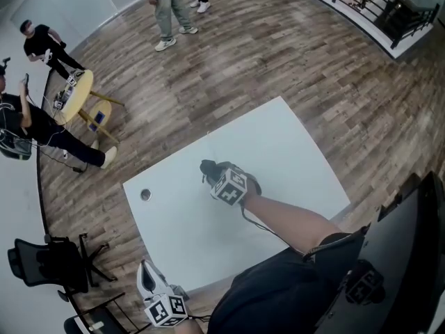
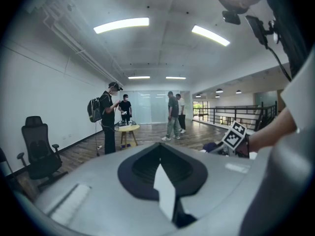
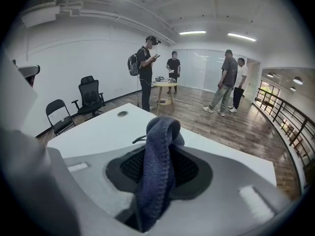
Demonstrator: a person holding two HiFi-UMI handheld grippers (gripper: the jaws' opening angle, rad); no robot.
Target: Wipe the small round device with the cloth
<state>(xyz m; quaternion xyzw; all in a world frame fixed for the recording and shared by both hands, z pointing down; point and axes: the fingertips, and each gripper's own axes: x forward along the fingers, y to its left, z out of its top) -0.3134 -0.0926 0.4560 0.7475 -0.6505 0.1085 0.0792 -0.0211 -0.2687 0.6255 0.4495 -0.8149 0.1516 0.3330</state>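
Observation:
The small round device [image 1: 145,195] lies flat near the left edge of the white table [image 1: 292,152]; in the right gripper view it is a small disc [image 3: 122,113] far ahead on the left. My right gripper [image 1: 217,175] is over the table's middle, to the right of the device and apart from it, shut on a dark blue cloth [image 1: 207,166]. In its own view the cloth [image 3: 160,171] hangs folded between the jaws of the right gripper [image 3: 160,146]. My left gripper [image 1: 147,278] sits at the table's near-left edge, and in its own view the left gripper [image 2: 165,181] has its jaws together with nothing in them.
Several people stand on the wooden floor beyond the table, some by a small round wooden table [image 1: 76,96]. A black office chair [image 1: 42,263] stands at the left. A railing [image 1: 375,5] runs along the far right. A dark panel [image 1: 410,249] rises at the table's near right.

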